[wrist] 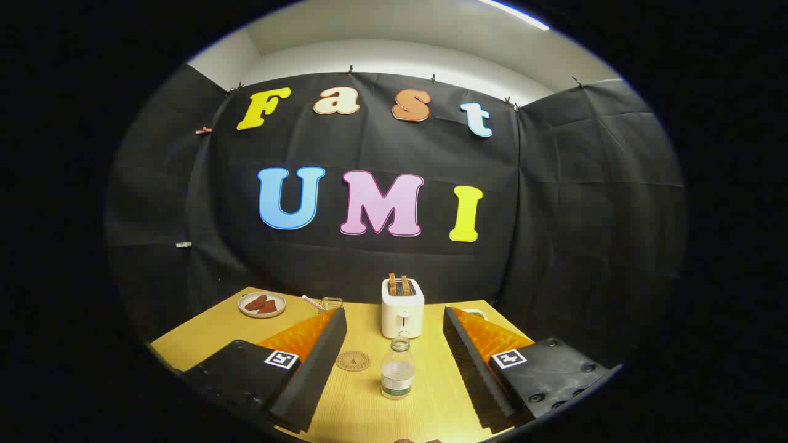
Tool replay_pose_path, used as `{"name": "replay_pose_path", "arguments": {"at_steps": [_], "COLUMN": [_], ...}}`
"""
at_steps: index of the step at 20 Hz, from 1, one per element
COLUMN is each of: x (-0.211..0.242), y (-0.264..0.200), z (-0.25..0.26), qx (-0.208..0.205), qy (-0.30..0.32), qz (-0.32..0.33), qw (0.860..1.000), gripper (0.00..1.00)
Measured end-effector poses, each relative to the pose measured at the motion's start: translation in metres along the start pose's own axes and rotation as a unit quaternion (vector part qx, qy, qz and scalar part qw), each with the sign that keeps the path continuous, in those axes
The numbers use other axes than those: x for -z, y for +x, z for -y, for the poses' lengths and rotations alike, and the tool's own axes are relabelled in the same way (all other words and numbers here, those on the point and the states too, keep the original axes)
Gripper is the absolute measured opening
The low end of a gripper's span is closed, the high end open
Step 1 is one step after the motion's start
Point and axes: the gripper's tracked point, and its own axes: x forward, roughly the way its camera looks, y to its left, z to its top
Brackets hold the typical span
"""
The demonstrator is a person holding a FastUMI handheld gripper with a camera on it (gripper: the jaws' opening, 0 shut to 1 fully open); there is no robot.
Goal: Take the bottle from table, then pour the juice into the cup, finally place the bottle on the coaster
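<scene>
A small clear plastic bottle [397, 369] with a pale label stands upright on the wooden table [369, 406]. It holds some clear liquid in its lower half. It stands between my two fingers, nearer their base than their tips, touching neither. My gripper [394, 311] is open wide. A round brown coaster [353, 360] lies flat just left of the bottle, close to the left finger. A clear glass cup [331, 303] stands beyond the left fingertip, partly hidden by it, with a striped straw [311, 303] beside it.
A white toaster [402, 311] with two slices of toast stands right behind the bottle. A plate [261, 305] with brown food sits at the far left. A small pale object [475, 313] peeks out behind the right fingertip. The black cloth wall closes the table's far side.
</scene>
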Motion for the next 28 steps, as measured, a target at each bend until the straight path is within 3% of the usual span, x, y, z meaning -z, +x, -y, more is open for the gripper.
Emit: {"name": "replay_pose_path", "arguments": {"at_steps": [11,24,28], "x": [0.009,0.04,0.064], "y": [0.003,0.046,0.068], "z": [0.0,0.013,0.018], "qx": [0.003,-0.033,-0.06], "qy": [-0.002,0.007,0.002], "qz": [-0.006,-0.03,-0.034], "qw": [1.0,0.999,0.998], "gripper": [0.97,0.97,0.98]}}
